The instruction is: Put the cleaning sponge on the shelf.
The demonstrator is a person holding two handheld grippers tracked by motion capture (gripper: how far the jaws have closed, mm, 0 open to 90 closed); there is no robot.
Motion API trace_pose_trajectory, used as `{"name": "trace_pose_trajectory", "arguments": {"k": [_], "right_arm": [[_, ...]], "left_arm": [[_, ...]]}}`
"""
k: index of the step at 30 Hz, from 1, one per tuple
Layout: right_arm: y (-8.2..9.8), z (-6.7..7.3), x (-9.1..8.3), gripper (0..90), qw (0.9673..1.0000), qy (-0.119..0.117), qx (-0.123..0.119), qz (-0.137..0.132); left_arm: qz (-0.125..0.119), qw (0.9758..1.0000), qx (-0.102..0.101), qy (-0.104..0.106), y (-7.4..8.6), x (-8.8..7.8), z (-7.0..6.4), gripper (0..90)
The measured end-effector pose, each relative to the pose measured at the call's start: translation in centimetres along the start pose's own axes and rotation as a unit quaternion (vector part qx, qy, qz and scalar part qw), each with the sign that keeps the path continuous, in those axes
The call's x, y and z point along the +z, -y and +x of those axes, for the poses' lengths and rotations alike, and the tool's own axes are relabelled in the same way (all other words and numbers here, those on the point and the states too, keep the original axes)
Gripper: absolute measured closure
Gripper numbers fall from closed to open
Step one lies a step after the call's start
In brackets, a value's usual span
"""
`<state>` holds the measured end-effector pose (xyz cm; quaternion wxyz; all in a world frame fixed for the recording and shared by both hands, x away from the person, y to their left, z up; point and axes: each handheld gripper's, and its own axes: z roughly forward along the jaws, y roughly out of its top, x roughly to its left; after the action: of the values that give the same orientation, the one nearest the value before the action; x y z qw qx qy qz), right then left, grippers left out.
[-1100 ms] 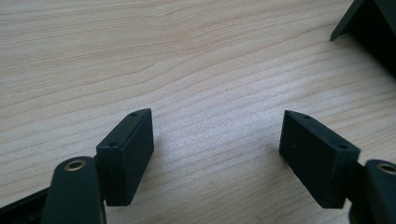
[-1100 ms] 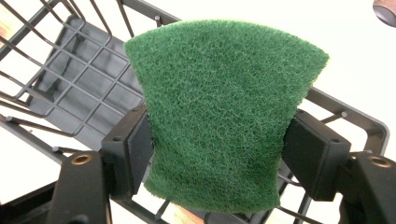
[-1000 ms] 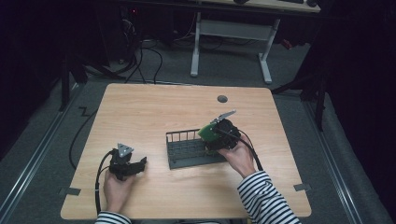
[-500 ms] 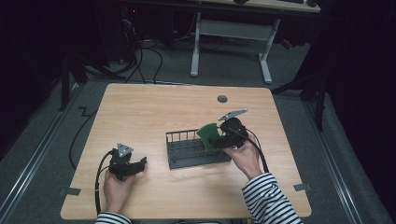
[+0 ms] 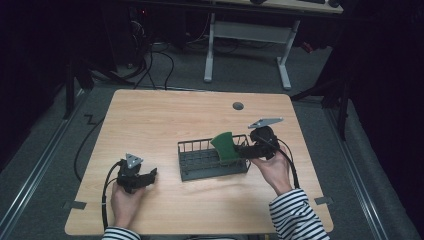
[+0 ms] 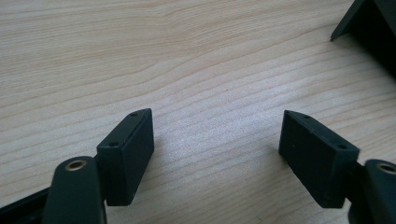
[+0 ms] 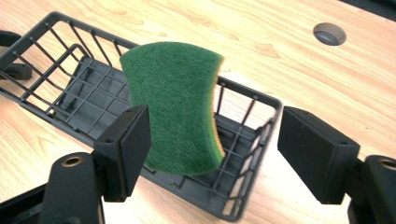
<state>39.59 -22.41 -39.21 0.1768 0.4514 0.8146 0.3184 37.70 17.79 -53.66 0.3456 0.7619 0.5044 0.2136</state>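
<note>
A green scouring sponge (image 7: 180, 105) with a yellow edge stands on end in the right end of a dark wire basket (image 7: 100, 100), leaning toward the basket's end wall. My right gripper (image 7: 215, 135) is open, its jaws wide on either side of the sponge; the left pad (image 7: 128, 144) is close against the sponge's face. From above, the sponge (image 5: 224, 146) rises out of the basket (image 5: 200, 175) with the right gripper (image 5: 244, 150) just to its right. My left gripper (image 5: 150, 176) rests open on the table, left of the basket, with bare wood between its jaws (image 6: 215, 126).
A round grey cable hole (image 5: 238, 106) sits in the wooden table (image 5: 165, 120) behind the basket. Cables trail from both grippers toward the near edge. A desk frame and cables stand on the floor beyond the table.
The right gripper has opened and drawn back to the right, leaving the sponge standing in the basket. The left gripper has not moved.
</note>
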Motion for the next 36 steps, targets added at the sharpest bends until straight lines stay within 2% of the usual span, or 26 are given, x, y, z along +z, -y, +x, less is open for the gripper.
{"name": "trace_pose_trajectory", "arguments": {"k": [10, 25, 36], "right_arm": [[1.7, -2.1, -2.0, 27.7, 0.9992, 0.005, 0.032, -0.022], [3.6, -4.2, -5.6, 29.3, 0.9965, 0.026, 0.058, -0.054], [6.1, -5.5, -6.6, 31.1, 0.9929, 0.028, 0.09, -0.072]], "left_arm": [[0.0, 1.0, 0.0, 0.0, 0.0, 0.0, 0.0, 26.9], [0.001, 1.0, 0.002, -0.001, 0.0, 0.0, 0.0, 26.9], [0.001, 1.0, 0.002, -0.002, 0.0, 0.0, -0.1, 27.0]]}}
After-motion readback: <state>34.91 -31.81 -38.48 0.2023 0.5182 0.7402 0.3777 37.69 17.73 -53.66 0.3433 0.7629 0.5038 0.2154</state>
